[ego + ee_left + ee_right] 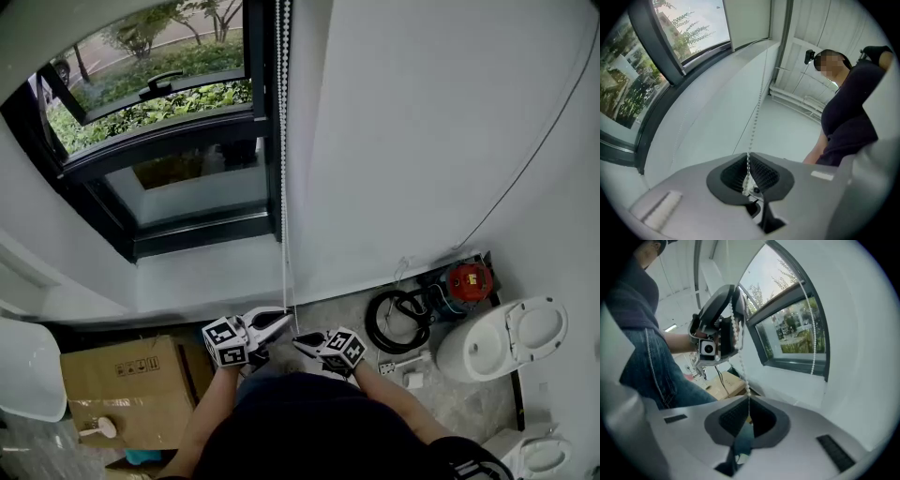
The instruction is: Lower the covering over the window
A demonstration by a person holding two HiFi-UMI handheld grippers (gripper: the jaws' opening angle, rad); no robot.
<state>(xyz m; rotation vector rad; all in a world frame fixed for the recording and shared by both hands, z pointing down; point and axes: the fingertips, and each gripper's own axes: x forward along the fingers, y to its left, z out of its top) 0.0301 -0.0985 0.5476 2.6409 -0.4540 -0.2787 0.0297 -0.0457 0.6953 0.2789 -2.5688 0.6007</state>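
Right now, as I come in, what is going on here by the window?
A person stands at the window with a gripper in each hand. The fingers of the left gripper are closed on the bead chain that hangs down the right side of the window frame. The fingers of the right gripper are closed on the same chain, close by. Both grippers are low, below the sill. The glass in view is not covered.

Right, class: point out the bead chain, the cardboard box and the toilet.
bead chain (283, 141), head view, its upper stretch.
cardboard box (122, 384), head view, its top face.
toilet (473, 352), head view, white body.
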